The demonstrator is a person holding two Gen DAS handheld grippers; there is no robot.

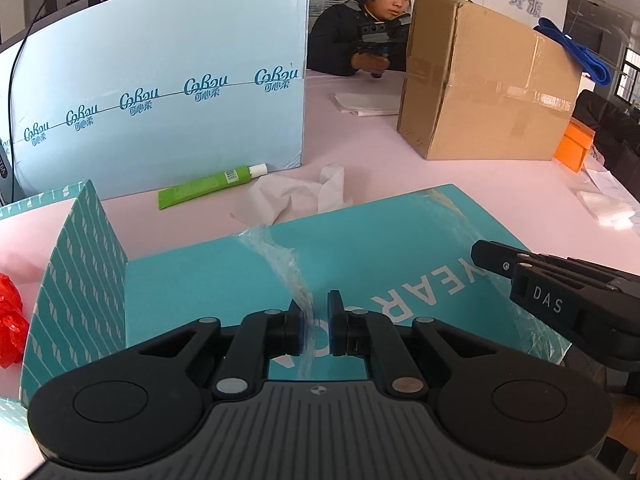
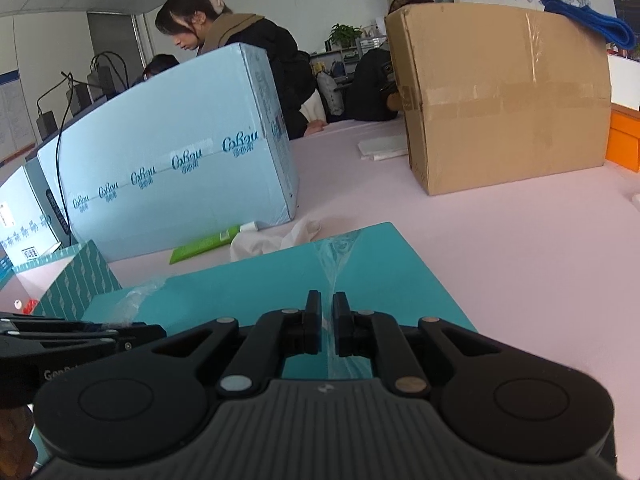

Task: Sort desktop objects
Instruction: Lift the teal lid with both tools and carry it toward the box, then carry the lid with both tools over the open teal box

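A flat teal box (image 1: pixel 380 248) lies in front of me on the pink table, with a striped teal flap (image 1: pixel 80 276) standing up at its left. Clear plastic film (image 1: pixel 288 264) lies stretched across its top. My left gripper (image 1: pixel 314 308) is shut on a pulled-up ridge of that film. My right gripper (image 2: pixel 327 308) is shut on another ridge of the film (image 2: pixel 336 256), further right on the same box (image 2: pixel 256 284). Each gripper shows in the other's view: the right one (image 1: pixel 504 264) at the right edge, the left one (image 2: pixel 80 336) at the lower left.
Behind the teal box lie a green tube (image 1: pixel 212 186) and crumpled white tissue (image 1: pixel 296 196). A light blue carton (image 1: pixel 160 92) stands at the back left, a brown cardboard box (image 1: pixel 488 80) at the back right. Red plastic (image 1: pixel 12 320) sits far left. A person (image 1: pixel 360 40) sits opposite.
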